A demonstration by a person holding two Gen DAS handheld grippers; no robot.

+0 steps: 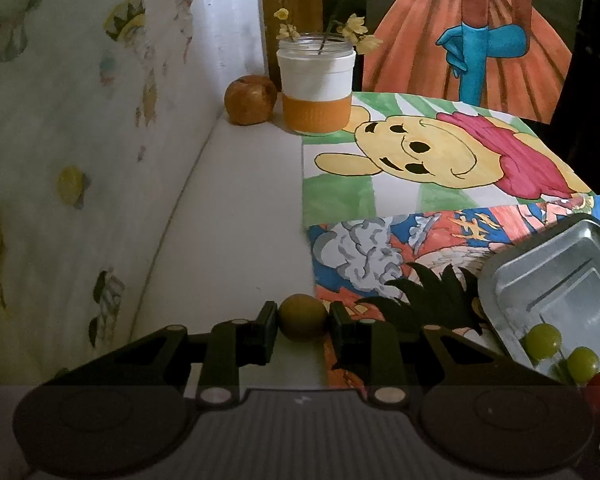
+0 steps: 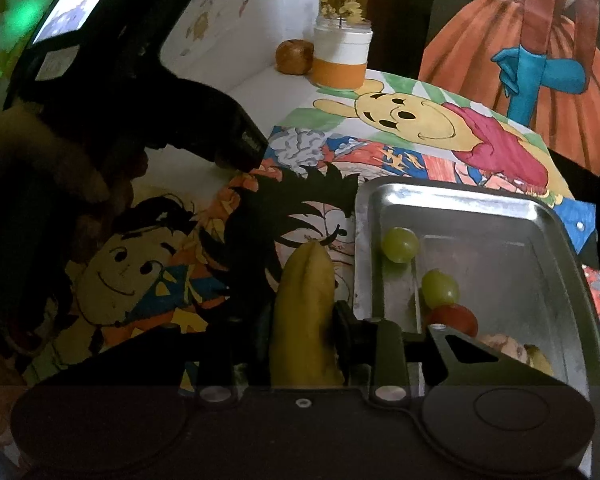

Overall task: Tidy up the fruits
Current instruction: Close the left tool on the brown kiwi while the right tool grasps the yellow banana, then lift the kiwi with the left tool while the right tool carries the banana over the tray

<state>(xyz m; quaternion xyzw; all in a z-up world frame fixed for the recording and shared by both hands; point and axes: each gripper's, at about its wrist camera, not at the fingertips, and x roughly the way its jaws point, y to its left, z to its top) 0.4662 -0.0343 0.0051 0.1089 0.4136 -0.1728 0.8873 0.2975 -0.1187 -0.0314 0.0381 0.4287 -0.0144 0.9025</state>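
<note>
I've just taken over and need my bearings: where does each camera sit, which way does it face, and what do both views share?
Left wrist: on the left gripper, angled down at the small fruit its jaws clamp; own fingers show.
Right wrist: on the right gripper, angled down along the banana it clamps; the left gripper's body shows at left.
Both share the metal tray, grapes and jar.
</note>
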